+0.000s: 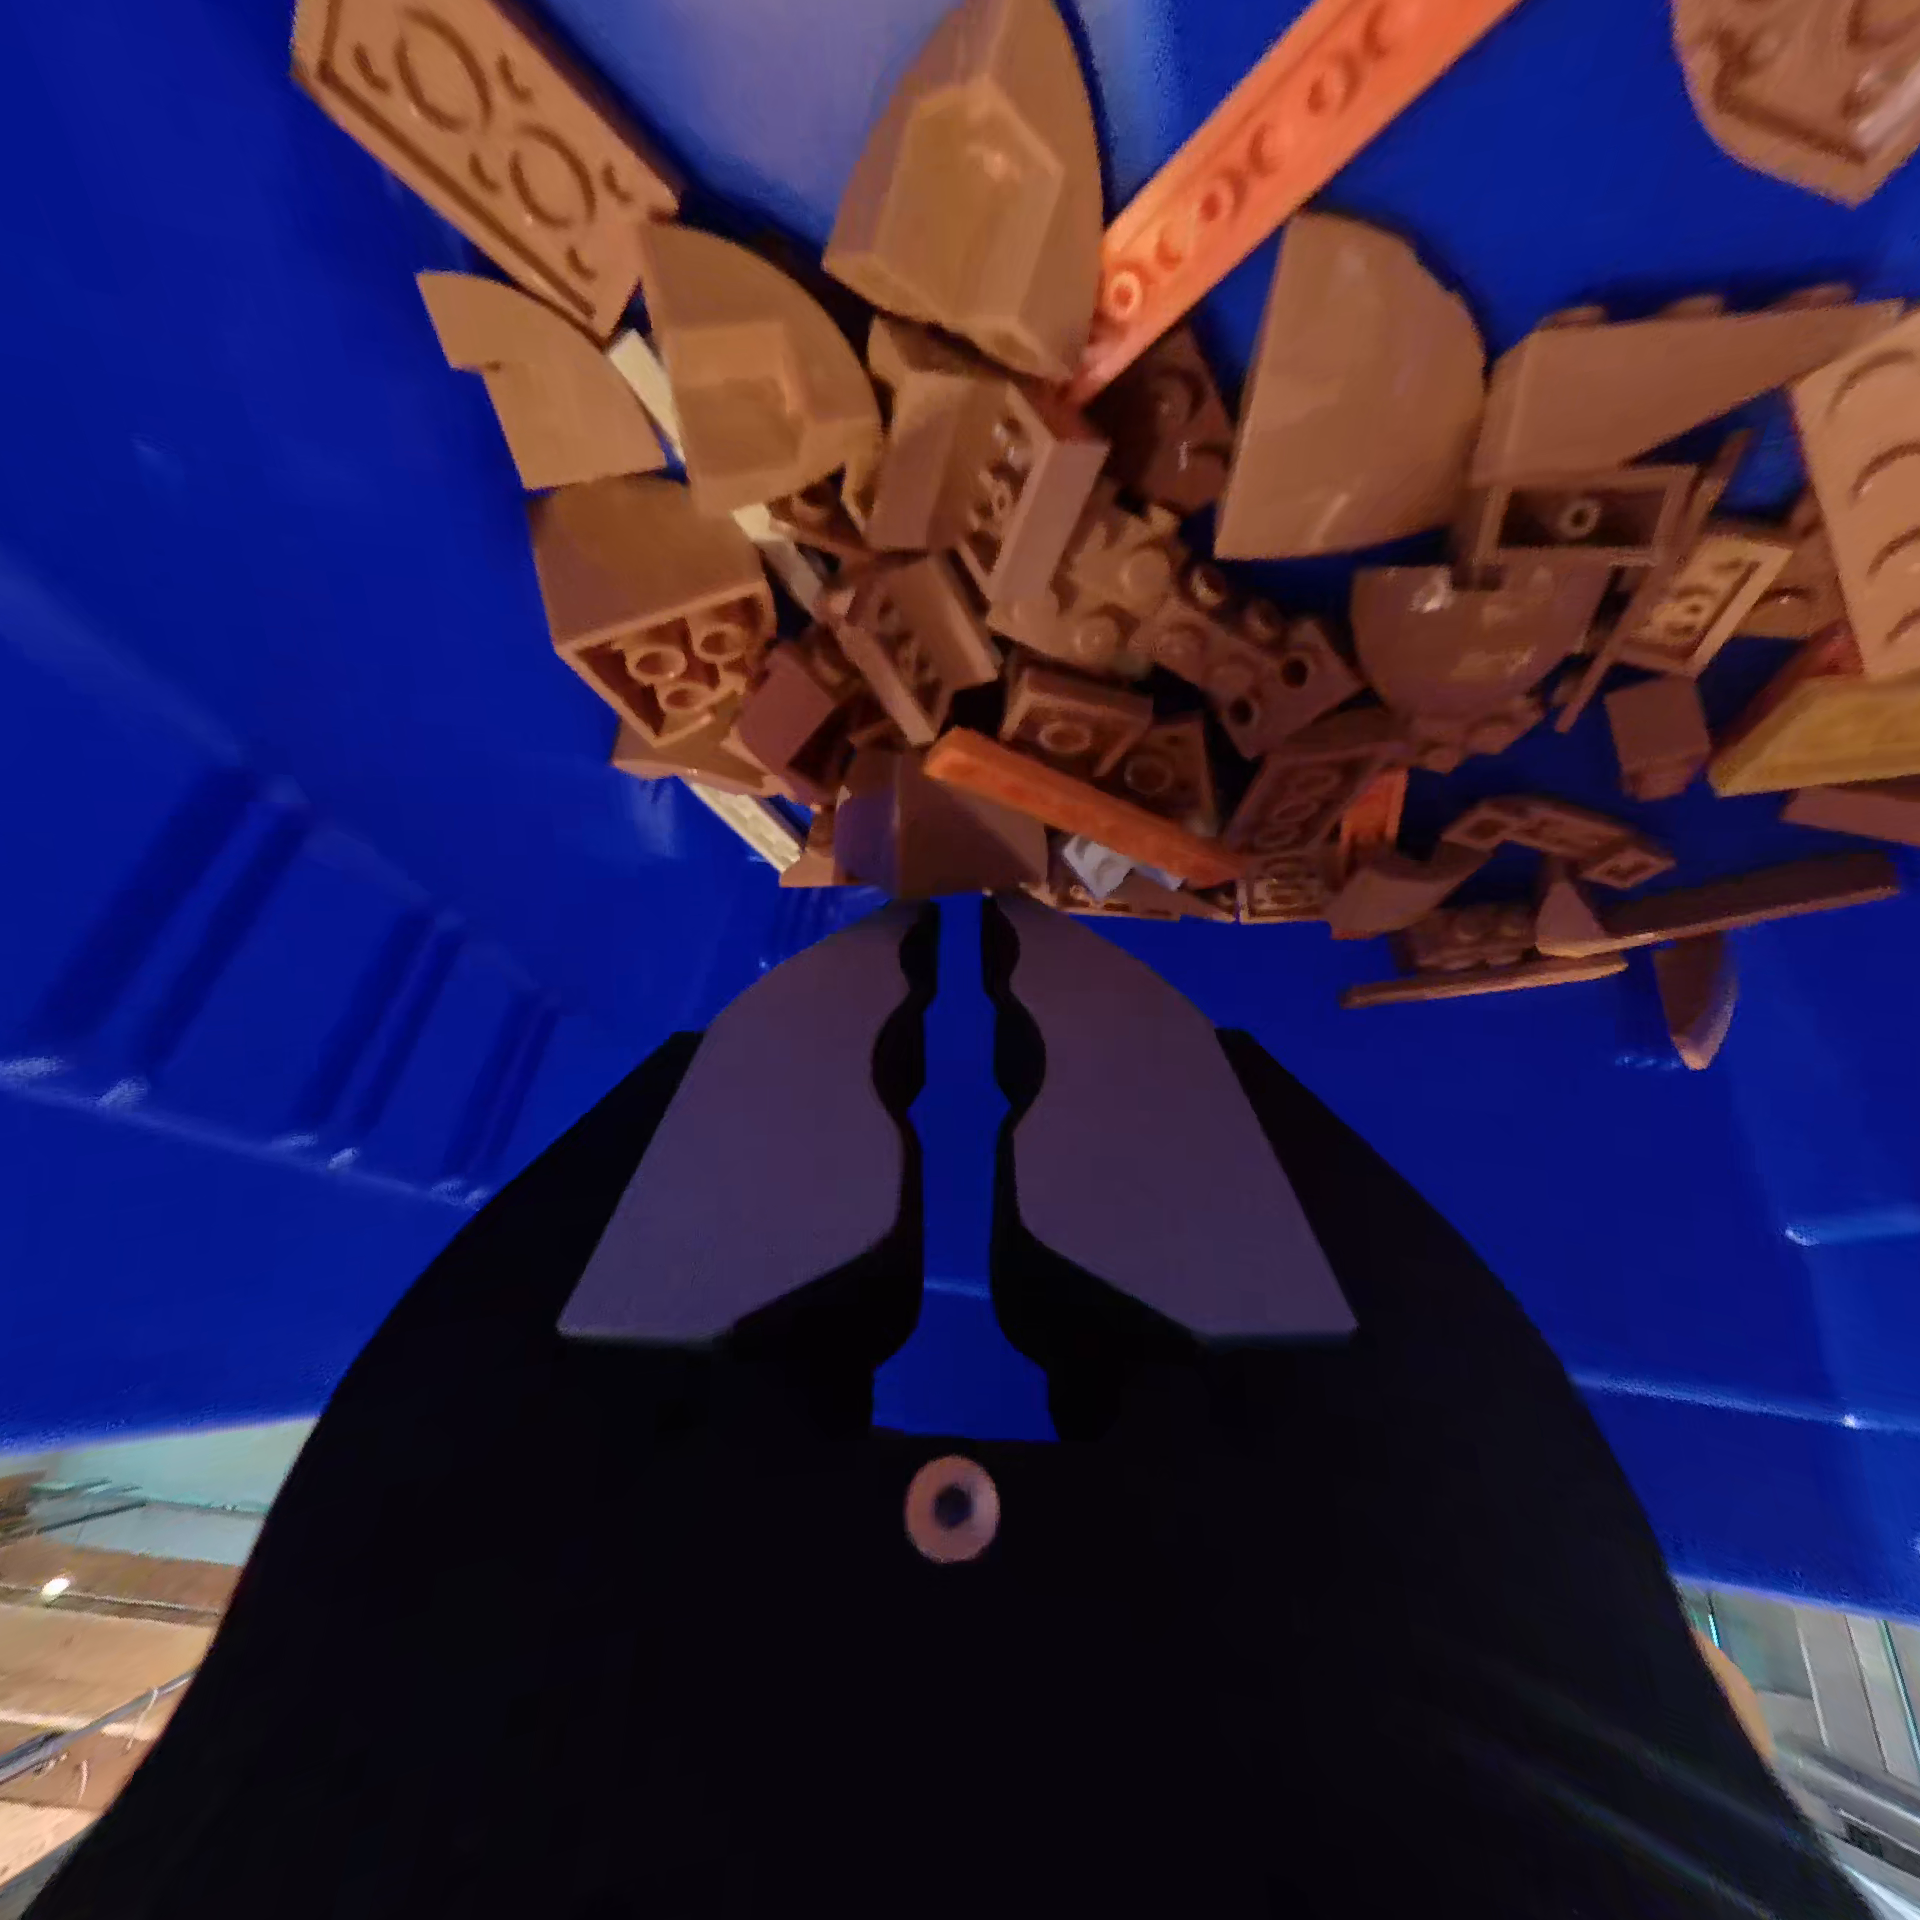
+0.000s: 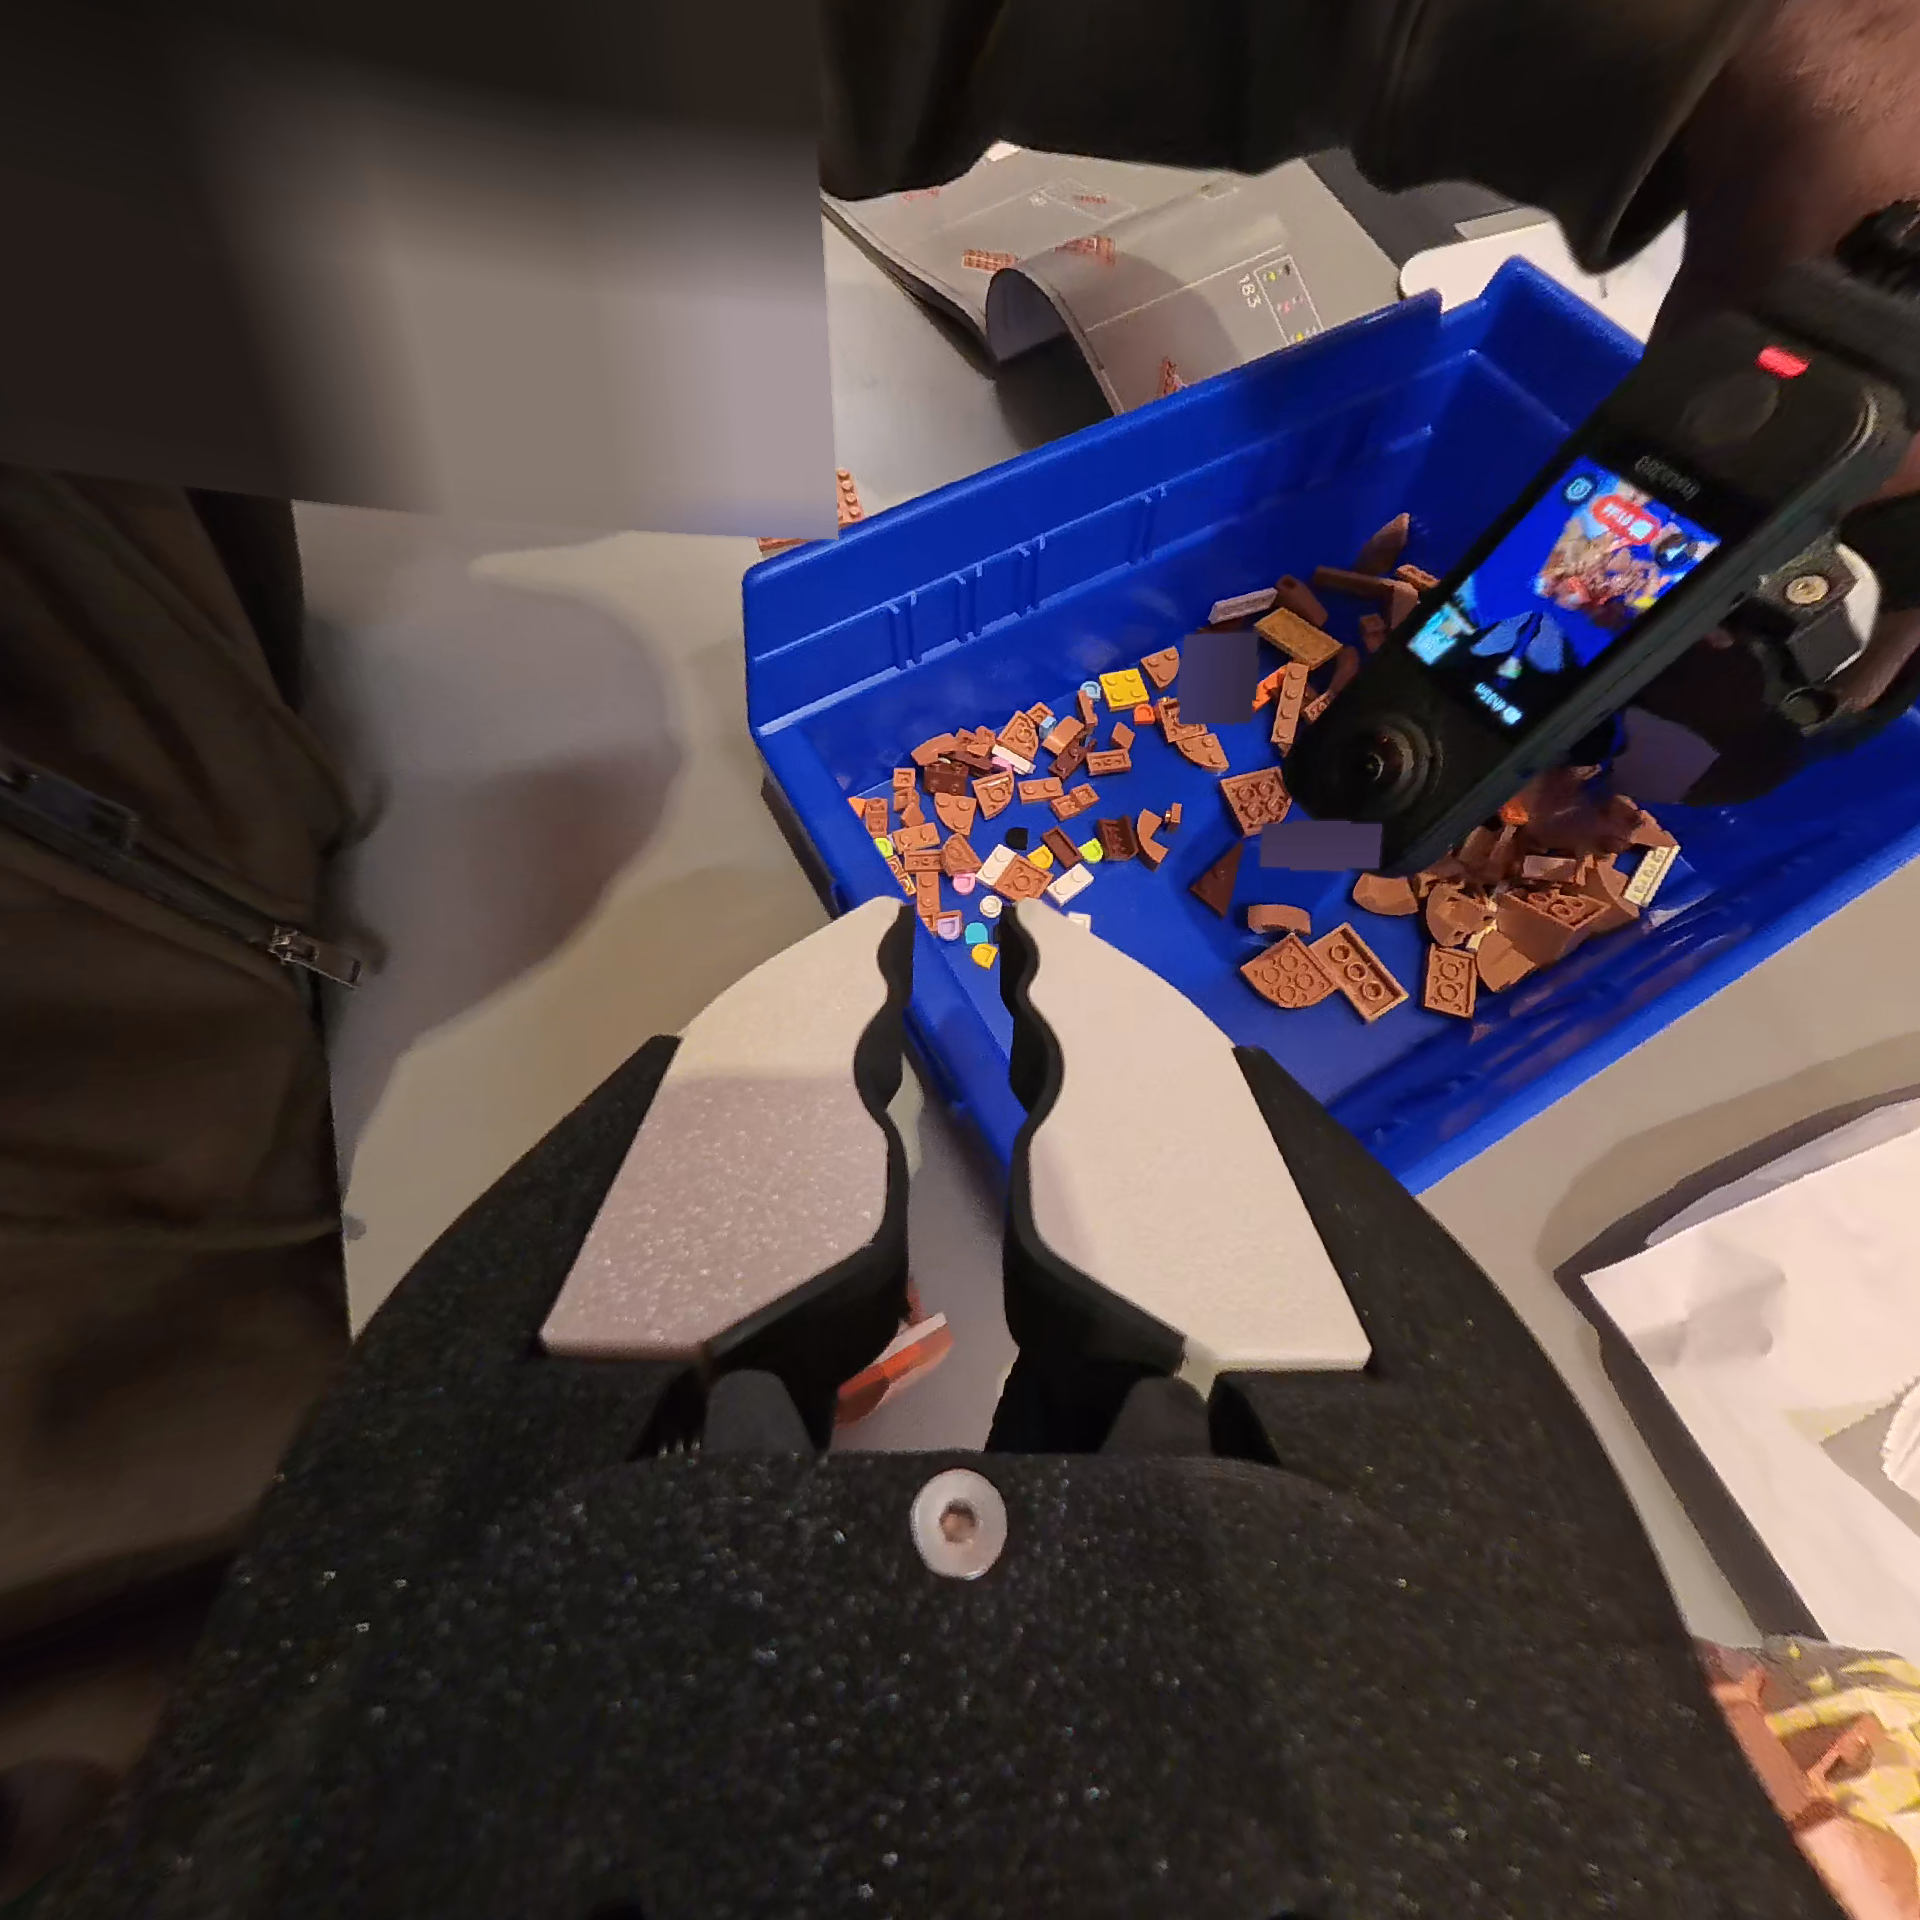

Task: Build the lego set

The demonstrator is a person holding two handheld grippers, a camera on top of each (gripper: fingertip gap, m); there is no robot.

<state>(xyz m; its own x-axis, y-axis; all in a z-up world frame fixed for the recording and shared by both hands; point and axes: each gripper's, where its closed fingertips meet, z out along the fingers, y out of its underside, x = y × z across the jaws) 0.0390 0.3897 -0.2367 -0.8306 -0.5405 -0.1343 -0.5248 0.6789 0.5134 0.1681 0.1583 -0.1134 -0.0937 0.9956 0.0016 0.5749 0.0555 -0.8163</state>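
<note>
Jaws of the left gripper stand slightly apart, holding nothing, tips just short of a heap of brown lego pieces inside the blue bin. Right gripper jaws are likewise parted and empty, above the bin's near corner on the grey bench

Dim left view, blurred edges — right brighter, fisheye-warped, soft shadows.

White paper sheet on grey table (right of bin); dark jacket left.
</note>
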